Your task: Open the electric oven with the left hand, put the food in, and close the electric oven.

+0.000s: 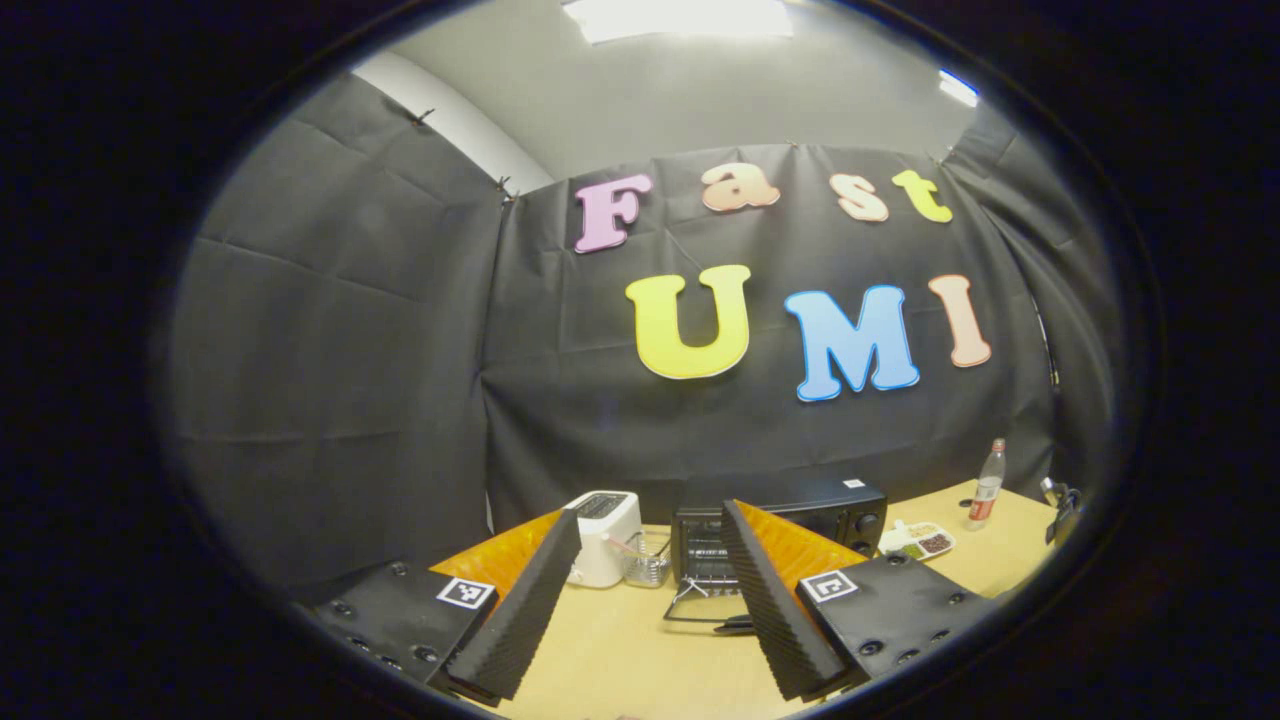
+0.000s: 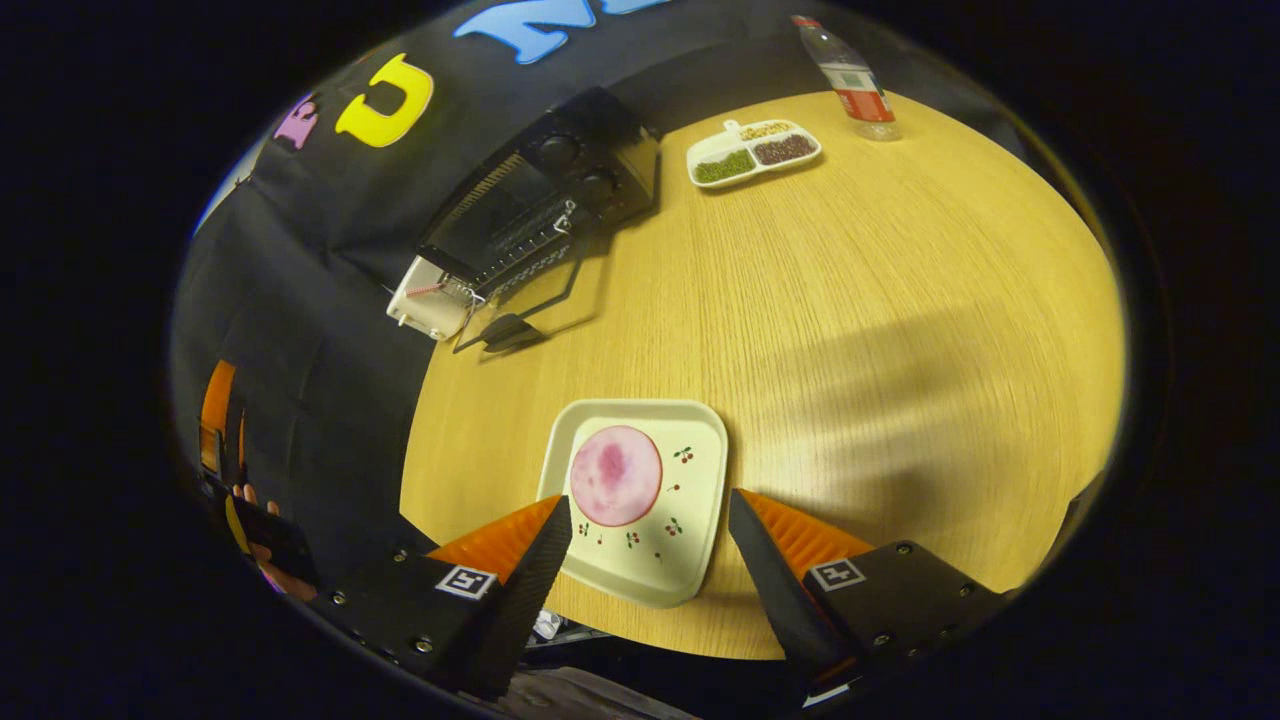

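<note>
Two grippers are working over a round wooden table (image 2: 850, 300) in a black-draped booth. At the far edge, against the cloth, the oven (image 1: 800, 520) is standing with its door (image 2: 530, 300) already dropped open, the glass panel lying flat on the tabletop and the wire rack showing inside. Just beside the oven, on its left in the left gripper view, a white toaster (image 1: 605, 535) is sitting, with a small clear container (image 1: 648, 562) between the two. On the oven's other side, a divided dish (image 2: 752, 152) of green, dark and pale bits is lying near a bottle (image 2: 848, 75) with a red label. Closer in, near the table's front edge, a cream square plate (image 2: 640, 500) with small cherry prints is carrying the food (image 2: 615, 475), a round pink slice lying flat on it. The right gripper (image 2: 650, 560) is hovering above the plate's near side, fingers spread wide and holding nothing, not touching the slice. The left gripper (image 1: 650, 590) is pointing toward the oven from well back, fingers likewise spread and empty. At the left edge of the right gripper view, a hand (image 2: 262, 545) is gripping a dark handle.
</note>
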